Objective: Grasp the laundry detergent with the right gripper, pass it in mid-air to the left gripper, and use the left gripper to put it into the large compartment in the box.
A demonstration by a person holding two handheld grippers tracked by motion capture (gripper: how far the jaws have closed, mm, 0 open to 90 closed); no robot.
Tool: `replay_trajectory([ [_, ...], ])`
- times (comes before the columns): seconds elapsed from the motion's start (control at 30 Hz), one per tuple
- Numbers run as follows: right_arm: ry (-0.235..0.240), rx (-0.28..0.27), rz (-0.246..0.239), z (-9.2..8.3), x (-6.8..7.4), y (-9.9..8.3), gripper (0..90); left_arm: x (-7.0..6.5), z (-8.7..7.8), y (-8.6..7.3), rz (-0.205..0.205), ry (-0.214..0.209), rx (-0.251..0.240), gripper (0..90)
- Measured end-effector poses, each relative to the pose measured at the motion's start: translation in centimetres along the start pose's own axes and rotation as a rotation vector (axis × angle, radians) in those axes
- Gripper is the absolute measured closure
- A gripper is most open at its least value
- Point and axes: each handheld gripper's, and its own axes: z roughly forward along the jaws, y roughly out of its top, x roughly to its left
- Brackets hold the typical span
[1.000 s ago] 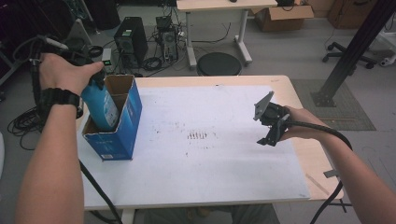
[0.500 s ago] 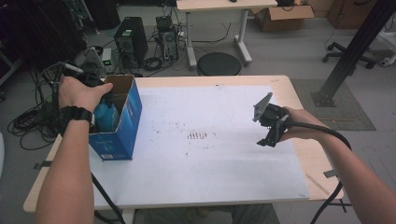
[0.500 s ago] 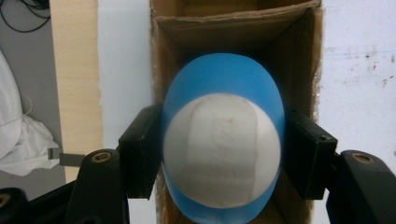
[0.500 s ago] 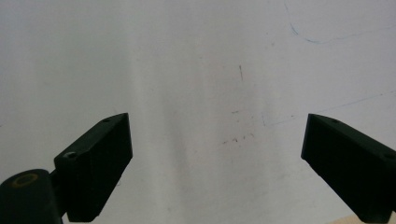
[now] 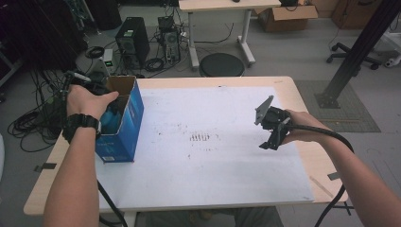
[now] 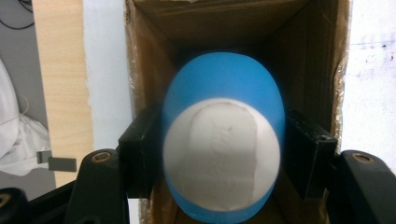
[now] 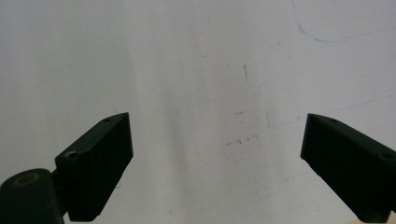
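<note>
A blue cardboard box [image 5: 127, 124] stands open-topped at the table's left side. My left gripper [image 5: 97, 90], mostly hidden under the hand, reaches down into it. In the left gripper view that gripper [image 6: 223, 156] is shut on a blue bottle-like object [image 6: 224, 88] with a white round end. The object sits between the box's brown inner walls [image 6: 149, 60], and a bit of its blue also shows inside the box [image 5: 111, 121] from above. My right gripper [image 5: 273, 128] hangs over the right part of the white sheet. Its jaws stand wide apart, so it is open [image 7: 217, 154] with nothing between them.
A white sheet [image 5: 208, 142] with small dark marks covers most of the wooden table [image 5: 302, 156]. Cables trail from both grippers off the near edge. Beyond the far edge are computer towers [image 5: 130, 40], a round black stool [image 5: 221, 64] and floor cables.
My left hand has moved down and lowered the blue object from above the box into it. The right gripper has stayed where it was.
</note>
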Motion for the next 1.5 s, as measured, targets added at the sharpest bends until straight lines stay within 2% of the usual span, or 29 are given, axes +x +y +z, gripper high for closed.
replay_trajectory([
  [0.33, 0.004, 0.002, 0.0, 0.1, 0.1, 0.0, 9.2, -0.3, 0.8, 0.0, 0.011, 0.013, 0.015, 38.1],
  [1.0, 0.007, 0.005, 0.005, 0.2, 0.3, -0.4, 9.2, -0.8, 1.1, 0.1, 0.025, 0.018, 0.023, 37.6],
  [1.3, 0.007, 0.004, 0.013, 0.1, 0.3, -0.6, 9.4, -1.0, 0.9, 0.1, 0.029, 0.002, 0.023, 36.9],
  [1.5, 0.01, 0.005, 0.013, 0.1, 0.4, -0.7, 9.4, -1.0, -0.2, 0.2, 0.033, 0.01, 0.012, 33.8],
])
